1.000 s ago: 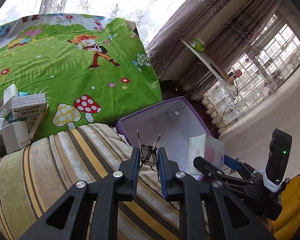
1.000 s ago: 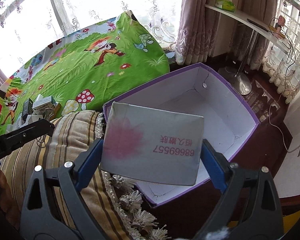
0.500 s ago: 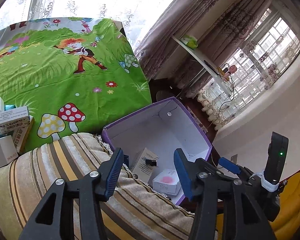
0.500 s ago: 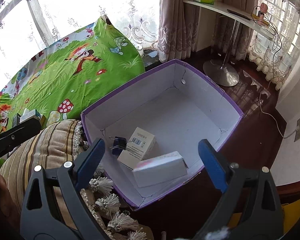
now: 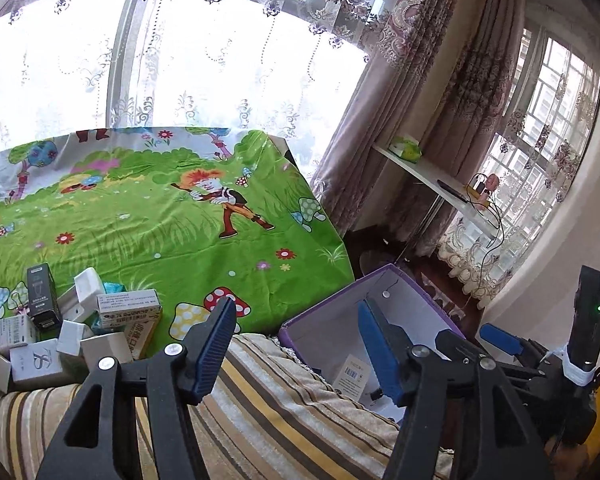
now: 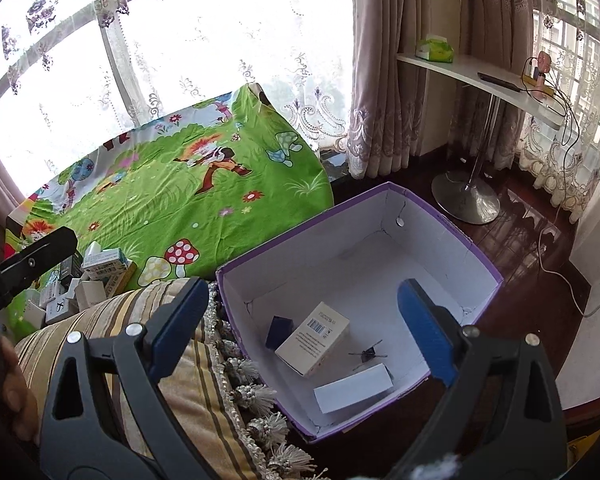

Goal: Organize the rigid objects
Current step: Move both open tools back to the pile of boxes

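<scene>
So far: few cartons (image 6: pixel 313 337) plus binder clip (image 6: pixel 366 355) inside purple box (image 6: pixel 440 216); pile of cartons (image 5: pixel 60 328) left of it still waiting. Left claw (image 5: pixel 296 354) just spreading, empty; right claw (image 6: pixel 300 324) wide, empty.

1 purple box (image 6: pixel 440 216) – 3 cartons (image 6: pixel 312 338), 1 clip (image 6: pixel 367 355)

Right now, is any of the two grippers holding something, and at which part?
Nothing is held. The left gripper, whose jaws have just been opening, and the right gripper are both open and empty above the purple box.
</scene>
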Motion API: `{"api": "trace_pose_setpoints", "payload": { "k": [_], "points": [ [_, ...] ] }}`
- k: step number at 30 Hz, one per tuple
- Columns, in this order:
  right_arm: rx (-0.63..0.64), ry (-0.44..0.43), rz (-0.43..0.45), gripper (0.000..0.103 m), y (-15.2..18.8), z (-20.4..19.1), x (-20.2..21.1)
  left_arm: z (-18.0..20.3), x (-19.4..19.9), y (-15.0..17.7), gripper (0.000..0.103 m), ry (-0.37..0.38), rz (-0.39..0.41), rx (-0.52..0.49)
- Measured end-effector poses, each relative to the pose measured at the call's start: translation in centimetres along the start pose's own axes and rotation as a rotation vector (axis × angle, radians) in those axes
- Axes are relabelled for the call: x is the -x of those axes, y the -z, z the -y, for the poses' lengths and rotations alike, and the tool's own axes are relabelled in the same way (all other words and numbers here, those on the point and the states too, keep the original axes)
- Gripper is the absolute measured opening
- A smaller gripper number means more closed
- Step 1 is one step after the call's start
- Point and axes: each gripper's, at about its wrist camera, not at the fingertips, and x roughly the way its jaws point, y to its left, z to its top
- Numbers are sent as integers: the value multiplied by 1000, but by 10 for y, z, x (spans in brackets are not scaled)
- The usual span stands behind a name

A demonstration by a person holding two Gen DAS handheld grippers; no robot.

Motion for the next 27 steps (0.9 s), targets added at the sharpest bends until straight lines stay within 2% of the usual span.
{"api": "trace_pose_setpoints", "payload": {
  "k": [4,9,16,21,27],
  "points": [
    [78,-42,3,97,-2,-26,2,-22,12,1,64,-30,-8,2],
    [123,-167,-22,97,1,-51,3,-50,30,5,65,-10,-4,43],
    [198,-174,-35,97,2,-82,3,-108,62,12,65,-53,22,162],
    [217,-212,-61,97,3,-97,1,-158,93,24,65,-126,48,267],
    [240,-204,-96,97,2,-112,-8,-209,124,39,66,-191,78,365]
  ]
}}
